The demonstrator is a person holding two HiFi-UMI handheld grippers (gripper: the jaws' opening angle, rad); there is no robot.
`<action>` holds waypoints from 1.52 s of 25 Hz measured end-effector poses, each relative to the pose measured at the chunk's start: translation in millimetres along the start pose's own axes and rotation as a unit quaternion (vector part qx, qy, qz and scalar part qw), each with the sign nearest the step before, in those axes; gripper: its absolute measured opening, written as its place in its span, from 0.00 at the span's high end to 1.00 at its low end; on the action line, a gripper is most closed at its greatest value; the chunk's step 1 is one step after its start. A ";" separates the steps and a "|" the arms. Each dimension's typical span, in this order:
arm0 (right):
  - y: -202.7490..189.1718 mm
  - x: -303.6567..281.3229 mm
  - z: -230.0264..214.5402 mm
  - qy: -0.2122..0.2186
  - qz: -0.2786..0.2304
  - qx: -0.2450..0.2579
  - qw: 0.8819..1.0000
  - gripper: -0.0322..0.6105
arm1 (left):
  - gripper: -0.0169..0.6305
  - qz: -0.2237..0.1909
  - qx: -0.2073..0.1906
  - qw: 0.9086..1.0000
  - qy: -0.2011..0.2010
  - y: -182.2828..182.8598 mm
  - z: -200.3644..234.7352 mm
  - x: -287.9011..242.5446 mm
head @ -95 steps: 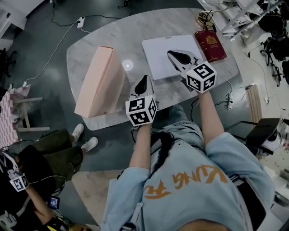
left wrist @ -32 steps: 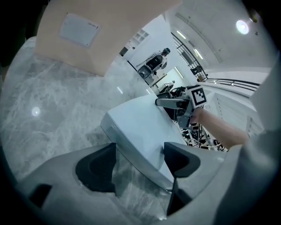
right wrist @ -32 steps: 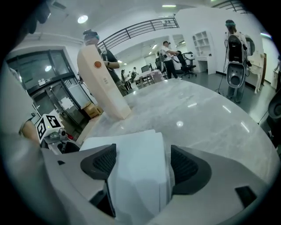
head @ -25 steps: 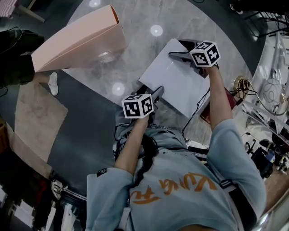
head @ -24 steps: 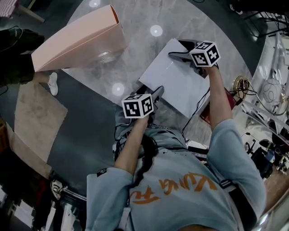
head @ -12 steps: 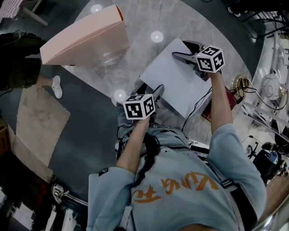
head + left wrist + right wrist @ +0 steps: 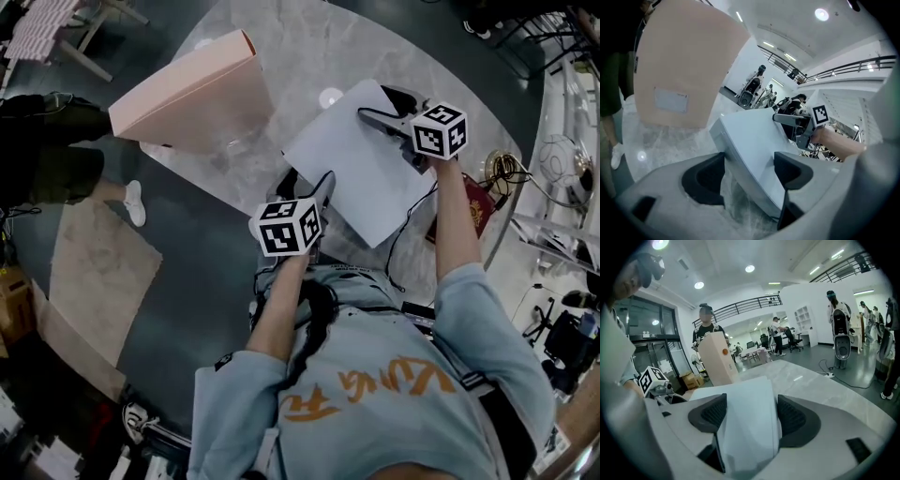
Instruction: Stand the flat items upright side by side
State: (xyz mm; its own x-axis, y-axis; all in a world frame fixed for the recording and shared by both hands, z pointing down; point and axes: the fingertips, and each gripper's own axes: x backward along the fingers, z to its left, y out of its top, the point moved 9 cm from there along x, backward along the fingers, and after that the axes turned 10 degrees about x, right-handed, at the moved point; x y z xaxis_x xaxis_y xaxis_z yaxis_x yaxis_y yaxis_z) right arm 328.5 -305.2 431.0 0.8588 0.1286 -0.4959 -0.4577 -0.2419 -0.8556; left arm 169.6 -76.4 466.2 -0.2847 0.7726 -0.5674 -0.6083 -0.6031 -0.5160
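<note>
Grey-veined marble table [image 7: 309, 37] lies under the smooth flat white box [image 7: 361, 173], which is tilted over it. The left gripper [image 7: 322, 185] and right gripper [image 7: 375, 105] clamp its opposite edges, the right's ribbed jaws having just been closing. A matte pink tall carton [image 7: 187, 94] stands on the table's left.
</note>
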 end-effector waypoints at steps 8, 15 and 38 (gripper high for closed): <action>24.6 19.7 21.4 -0.027 -0.052 0.010 0.998 0.42 | 0.45 -0.039 -0.054 0.998 0.008 21.3 -11.3 27.0; 45.4 28.9 41.4 -0.048 -0.088 0.019 0.995 0.43 | 0.45 -0.079 -0.090 0.993 0.011 43.5 -13.1 49.4; 92.3 48.3 91.1 -0.094 -0.176 0.073 0.977 0.43 | 0.50 -0.200 -0.183 0.963 0.006 95.7 -24.0 109.6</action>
State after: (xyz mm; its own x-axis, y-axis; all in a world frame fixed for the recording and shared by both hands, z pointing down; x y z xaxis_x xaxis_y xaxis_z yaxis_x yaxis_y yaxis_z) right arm 306.8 -233.6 314.4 0.9178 0.3573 -0.1733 -0.1808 -0.0124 -0.9834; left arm 98.0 -54.2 339.2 -0.0716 0.9563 -0.2834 -0.3643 -0.2896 -0.8851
